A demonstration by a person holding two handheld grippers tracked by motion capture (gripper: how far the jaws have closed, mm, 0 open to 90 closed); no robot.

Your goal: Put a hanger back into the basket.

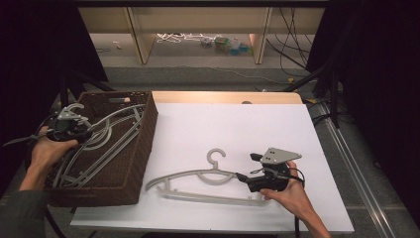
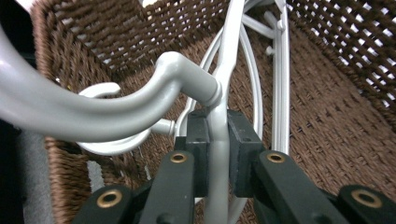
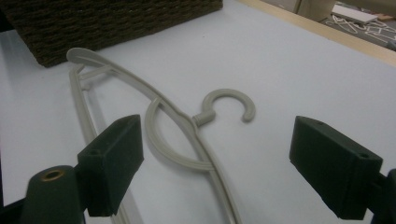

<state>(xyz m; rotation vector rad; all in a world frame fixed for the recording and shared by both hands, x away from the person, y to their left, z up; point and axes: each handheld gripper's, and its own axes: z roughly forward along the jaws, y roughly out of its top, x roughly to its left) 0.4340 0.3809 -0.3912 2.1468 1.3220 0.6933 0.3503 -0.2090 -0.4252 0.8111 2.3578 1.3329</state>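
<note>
Left gripper (image 2: 217,154) clamps its black pads on the smooth grey plastic arm of a hanger (image 2: 116,102), held inside the brown woven basket (image 1: 138,148) above another hanger lying there. Right gripper (image 3: 215,172) stands wide open, just over a second grey hanger (image 3: 177,135) lying flat on the white table (image 1: 237,124), with open room around it.

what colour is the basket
Dark brown woven wicker basket, clearest in the left gripper view.
</note>
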